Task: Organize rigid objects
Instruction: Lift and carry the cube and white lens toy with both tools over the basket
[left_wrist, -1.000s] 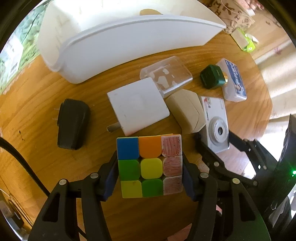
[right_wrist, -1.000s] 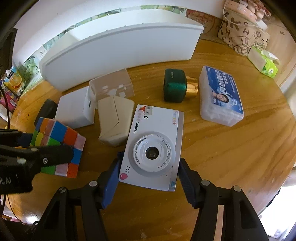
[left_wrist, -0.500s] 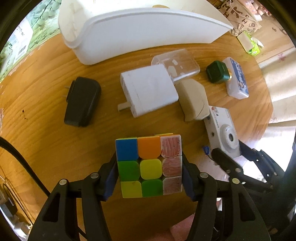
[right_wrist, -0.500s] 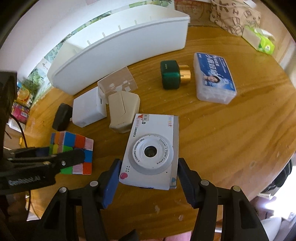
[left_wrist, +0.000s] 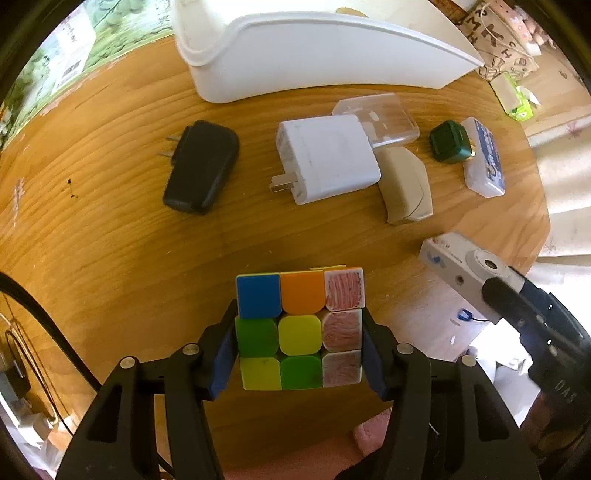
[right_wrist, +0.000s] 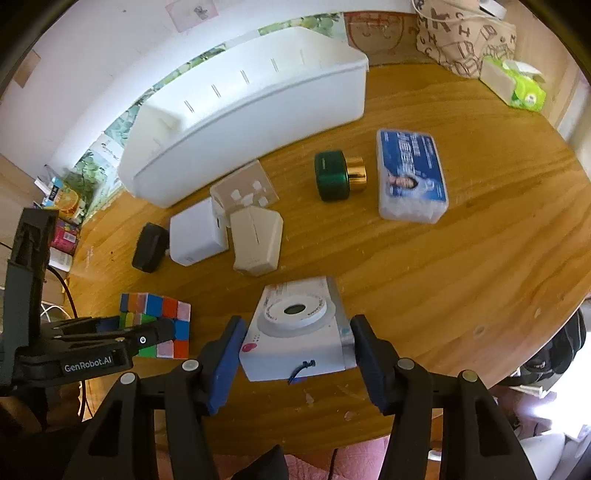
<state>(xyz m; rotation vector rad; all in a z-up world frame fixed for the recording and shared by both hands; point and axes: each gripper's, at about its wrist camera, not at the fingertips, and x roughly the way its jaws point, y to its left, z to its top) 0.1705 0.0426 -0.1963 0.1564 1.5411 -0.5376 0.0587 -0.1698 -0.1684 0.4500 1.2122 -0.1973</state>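
My left gripper (left_wrist: 299, 354) is shut on a scrambled colour cube (left_wrist: 299, 328), held above the wooden table (left_wrist: 110, 240). From the right wrist view the same cube (right_wrist: 162, 314) shows at the lower left, with the left gripper's fingers (right_wrist: 147, 332) across it. My right gripper (right_wrist: 295, 354) is shut on a white toy camera (right_wrist: 295, 332), lifted off the table and tipped lens-up. That camera (left_wrist: 469, 269) also appears at the right edge of the left wrist view. A long white bin (right_wrist: 240, 122) stands at the back of the table.
On the table lie a black plug adapter (left_wrist: 201, 166), a white plug adapter (left_wrist: 327, 157), a beige case (left_wrist: 404, 184), a clear plastic box (left_wrist: 380, 118), a green bottle with a gold cap (right_wrist: 338, 177) and a blue-labelled box (right_wrist: 410, 177). A patterned bag (right_wrist: 461, 37) and a tissue pack (right_wrist: 513, 81) sit far right.
Both grippers have risen away from the table with their loads. The camera has come off the wood and tipped back. The cube has drawn back from the adapters.
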